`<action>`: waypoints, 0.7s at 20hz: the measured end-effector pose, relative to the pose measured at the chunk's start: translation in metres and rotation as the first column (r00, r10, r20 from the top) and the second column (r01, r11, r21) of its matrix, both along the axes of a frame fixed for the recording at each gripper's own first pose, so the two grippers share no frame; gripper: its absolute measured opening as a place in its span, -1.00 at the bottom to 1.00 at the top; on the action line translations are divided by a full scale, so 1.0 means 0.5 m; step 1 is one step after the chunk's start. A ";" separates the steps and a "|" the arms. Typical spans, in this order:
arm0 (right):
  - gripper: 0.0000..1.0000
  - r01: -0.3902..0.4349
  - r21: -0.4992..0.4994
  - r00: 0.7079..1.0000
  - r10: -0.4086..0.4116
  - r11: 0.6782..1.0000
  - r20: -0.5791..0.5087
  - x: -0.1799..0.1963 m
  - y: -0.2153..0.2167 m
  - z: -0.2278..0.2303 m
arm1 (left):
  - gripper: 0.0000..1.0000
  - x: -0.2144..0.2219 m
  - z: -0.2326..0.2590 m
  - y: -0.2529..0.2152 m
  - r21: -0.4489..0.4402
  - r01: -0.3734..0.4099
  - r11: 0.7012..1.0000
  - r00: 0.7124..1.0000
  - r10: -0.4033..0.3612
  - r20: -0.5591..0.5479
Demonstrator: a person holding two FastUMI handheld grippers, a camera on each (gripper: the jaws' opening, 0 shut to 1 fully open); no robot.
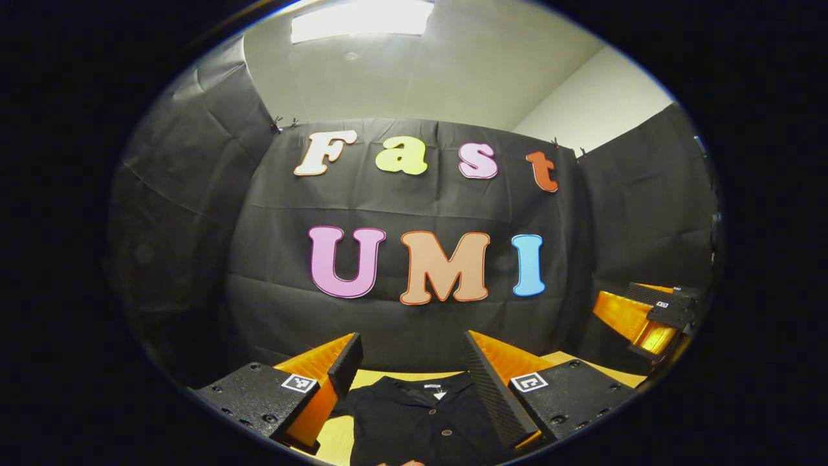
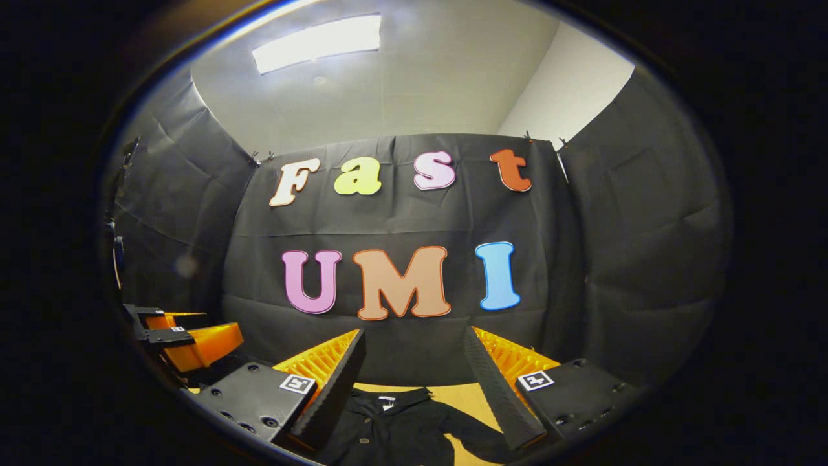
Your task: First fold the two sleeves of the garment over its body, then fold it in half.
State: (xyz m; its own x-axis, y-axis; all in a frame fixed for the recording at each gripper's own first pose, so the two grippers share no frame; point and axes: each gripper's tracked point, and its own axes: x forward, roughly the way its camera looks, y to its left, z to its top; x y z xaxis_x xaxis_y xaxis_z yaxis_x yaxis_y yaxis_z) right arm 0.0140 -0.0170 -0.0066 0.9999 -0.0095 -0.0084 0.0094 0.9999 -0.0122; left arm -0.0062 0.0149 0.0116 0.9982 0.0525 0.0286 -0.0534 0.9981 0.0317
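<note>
Two claws (left claw (image 1: 411,353), right claw (image 2: 414,349), both spread) above one garment (image 1: 420,421).

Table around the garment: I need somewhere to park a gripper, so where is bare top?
Bare table lies beyond the garment's right sleeve, below the wall, and beside its left shoulder. The middle is crowded by the garment.

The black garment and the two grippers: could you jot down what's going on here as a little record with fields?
garment: black buttoned shirt, lying on a yellowish table, collar toward the wall
sleeve: one spread out to the side, not yet folded
left gripper: open, raised above the shirt, holding nothing
right gripper: open, raised above the shirt, holding nothing
task progress: no fold visible yet
</note>
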 end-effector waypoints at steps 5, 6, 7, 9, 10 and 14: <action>0.95 0.042 0.036 0.999 -0.041 0.998 -0.015 -0.001 -0.029 -0.003 | 0.84 -0.007 0.009 0.004 0.013 -0.002 1.000 1.000 0.001 0.012; 0.95 0.046 0.038 0.999 -0.045 0.998 -0.015 -0.001 -0.031 -0.003 | 0.86 -0.008 0.011 0.006 0.016 -0.003 1.000 1.000 0.002 0.013; 0.95 0.050 0.036 0.999 -0.050 0.998 -0.017 -0.001 -0.033 -0.004 | 0.86 -0.009 0.012 0.008 0.017 -0.001 1.000 1.000 0.001 0.016; 0.94 0.053 0.033 0.998 -0.052 0.998 -0.017 -0.003 -0.034 -0.004 | 0.86 -0.012 0.014 0.011 0.018 -0.001 1.000 1.000 0.000 0.020; 0.94 0.052 0.032 0.999 -0.051 0.998 -0.014 -0.005 -0.033 -0.001 | 0.85 -0.013 0.015 0.014 0.019 -0.002 1.000 1.000 0.001 0.020; 0.94 0.052 0.014 0.999 -0.052 0.999 -0.012 -0.014 -0.025 -0.001 | 0.86 -0.019 0.017 0.020 0.009 0.005 1.000 1.000 -0.005 0.023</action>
